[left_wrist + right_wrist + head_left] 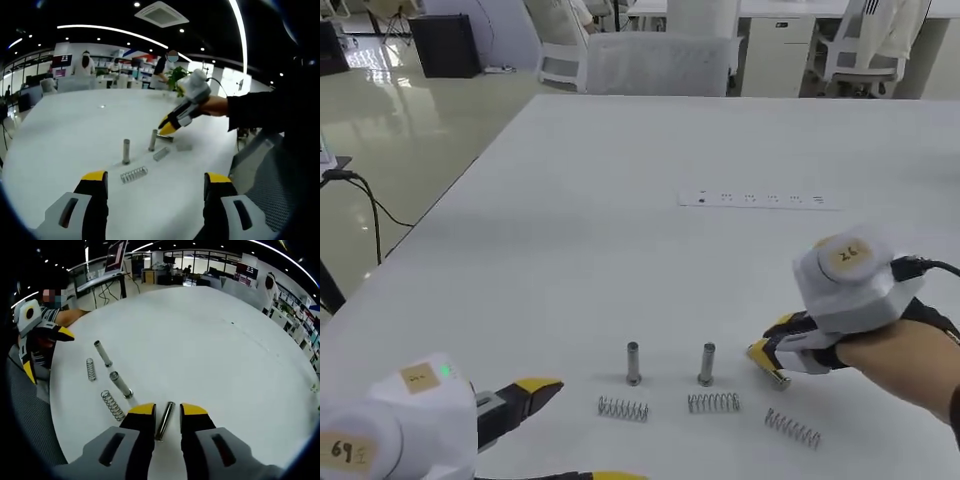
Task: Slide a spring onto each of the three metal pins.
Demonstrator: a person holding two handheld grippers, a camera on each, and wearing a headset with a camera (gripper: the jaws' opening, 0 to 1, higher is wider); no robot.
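No spring is on a pin yet, so the work appears to be at its first step: securing the third pin (165,421), which lies flat near the desk's (620,220) near edge between the narrowed jaws of the right gripper (167,410); whether they actually pinch it I cannot tell. The left gripper (156,177) hovers with its jaws wide and holds nothing. Next, the lying pin probably needs gripping and steadying so a spring can be threaded over its end. Two upright pins (633,362) (707,363) stand side by side, plain grey steel, with three coil springs (623,408) (713,402) (792,428) lying just in front.
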